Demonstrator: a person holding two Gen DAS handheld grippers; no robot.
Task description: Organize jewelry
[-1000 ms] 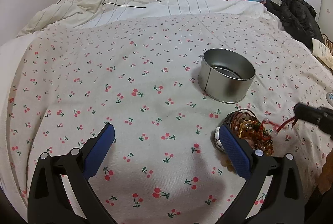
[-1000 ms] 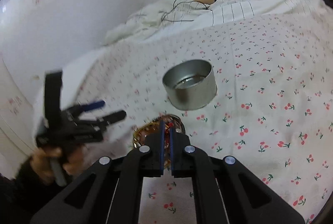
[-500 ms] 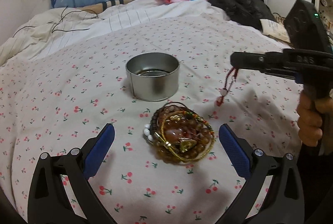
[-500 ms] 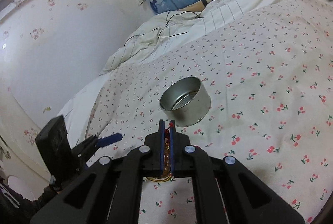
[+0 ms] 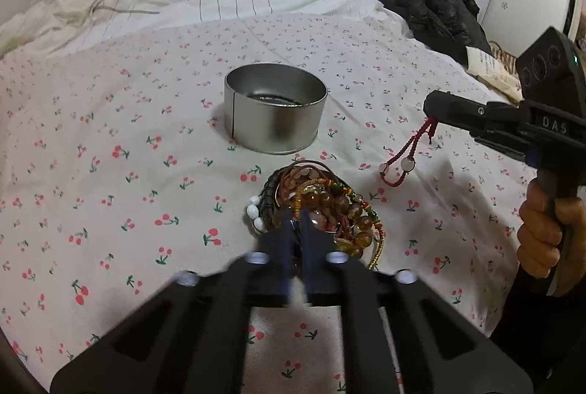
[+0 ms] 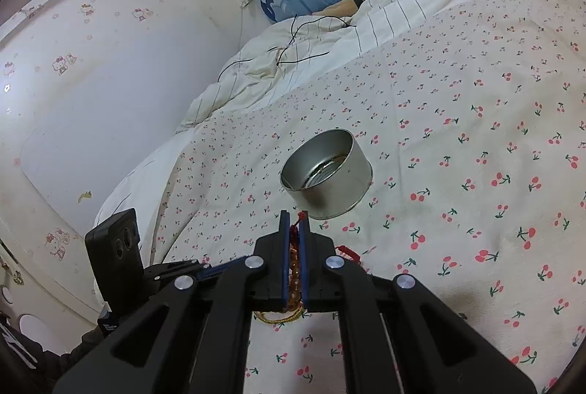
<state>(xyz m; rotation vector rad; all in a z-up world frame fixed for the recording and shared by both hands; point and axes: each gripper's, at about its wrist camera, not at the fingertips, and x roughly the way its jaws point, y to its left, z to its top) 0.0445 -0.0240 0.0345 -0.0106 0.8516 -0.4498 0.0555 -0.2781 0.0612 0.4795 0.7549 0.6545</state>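
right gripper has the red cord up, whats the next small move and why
Probably carry the right gripper across until the red cord hangs over the tin, then open. The cord dangles clear of the bed, pinched at its top, and the open tin sits just beyond. The left gripper has just closed at the bead pile, so it can wait.

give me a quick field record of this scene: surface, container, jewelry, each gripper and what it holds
surface: cherry-print bedsheet
container: round silver metal tin, upright, open top, something dark at its bottom
jewelry pile: tangled amber bead bracelets with white beads and gold cord, on the sheet in front of the tin
left gripper: jaws just closed at the near edge of the pile; whether a piece is caught cannot be told
right gripper: shut on red cord bracelet, which hangs above the sheet beside the pile
tin and pile: apart
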